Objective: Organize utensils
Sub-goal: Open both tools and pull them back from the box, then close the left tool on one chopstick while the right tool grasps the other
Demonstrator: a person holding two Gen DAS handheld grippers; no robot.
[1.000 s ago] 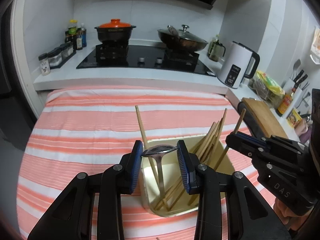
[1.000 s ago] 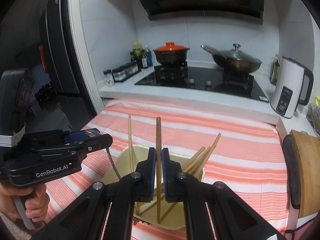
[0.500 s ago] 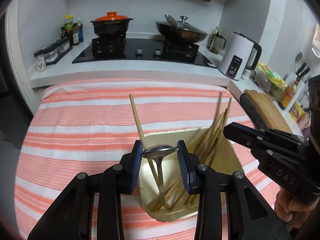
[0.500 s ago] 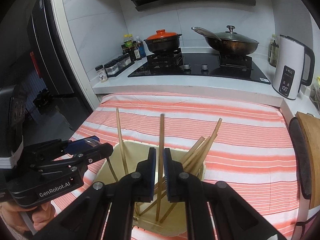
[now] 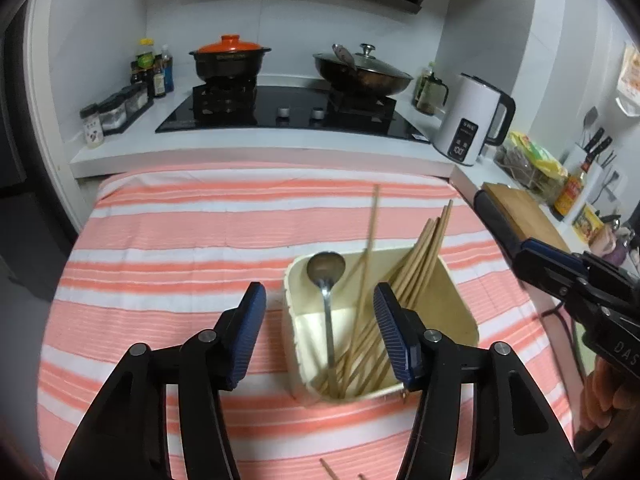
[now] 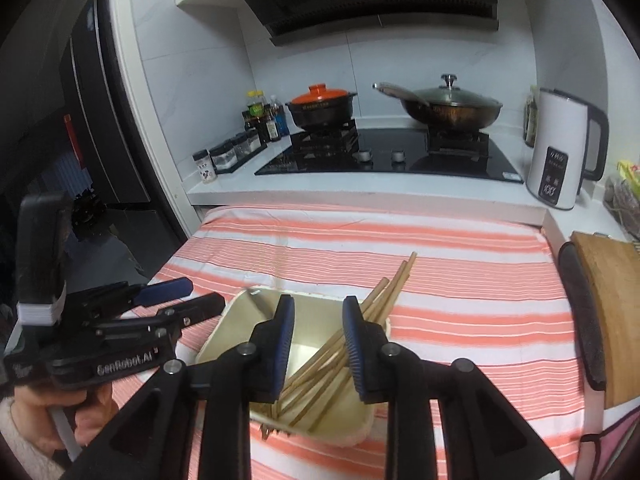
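Kitchen with hob behind; a table (image 5: 168, 240) under a pink-striped cloth carries a cream utensil holder (image 5: 460, 312). In it stand a metal spoon (image 5: 326, 276), bowl up, and a sheaf of wooden chopsticks (image 5: 424, 252) leaning right. Left hand-held gripper (image 5: 318, 336) and right hand-held gripper (image 6: 318, 350): jaws opening, nothing pinched. Judged: chopsticks light, stiff, prone to roll, best taken mid-shaft; spoon slick, best gripped on its handle.
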